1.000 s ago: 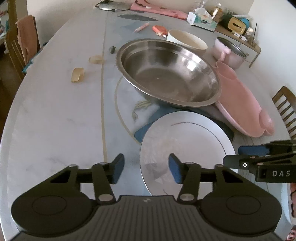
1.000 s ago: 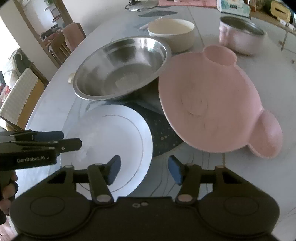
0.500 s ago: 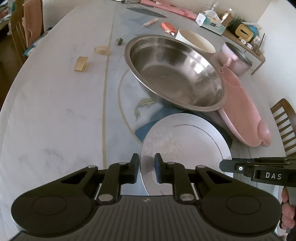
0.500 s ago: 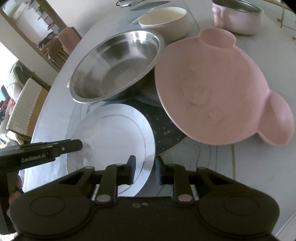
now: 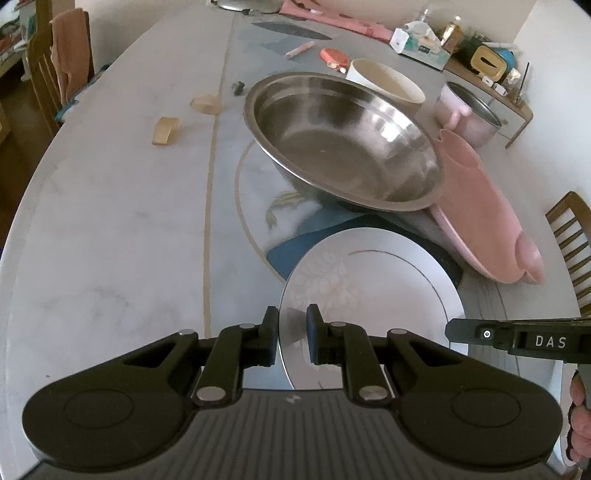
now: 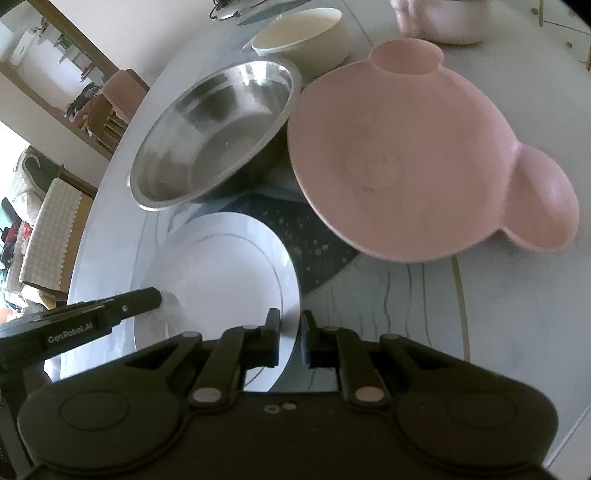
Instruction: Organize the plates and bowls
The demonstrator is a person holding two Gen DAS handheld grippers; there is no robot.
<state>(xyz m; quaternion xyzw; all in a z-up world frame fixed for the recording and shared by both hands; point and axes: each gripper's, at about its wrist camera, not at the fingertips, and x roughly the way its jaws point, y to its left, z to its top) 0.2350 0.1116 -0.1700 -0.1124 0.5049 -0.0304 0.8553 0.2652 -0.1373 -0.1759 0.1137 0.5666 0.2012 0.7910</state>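
Note:
A white plate (image 5: 373,295) with a thin ring and faint flower print is held off the table by both grippers. My left gripper (image 5: 291,328) is shut on its left rim. My right gripper (image 6: 289,334) is shut on its right rim; the plate (image 6: 221,280) fills the lower left of that view. Beyond it stand a large steel bowl (image 5: 343,144) (image 6: 218,133), a pink bear-shaped plate (image 5: 480,214) (image 6: 413,158), a cream bowl (image 5: 388,83) (image 6: 306,35) and a pink pot (image 5: 469,110).
A dark blue mat (image 5: 291,251) (image 6: 310,240) lies under the dishes on the marble table (image 5: 110,221). Small tan pieces (image 5: 166,131), a red item and boxes lie farther back. Wooden chairs (image 5: 572,236) stand at both table sides.
Both grippers went from open to shut on opposite rims of the white plate. The plate's near edge now sits higher between them.

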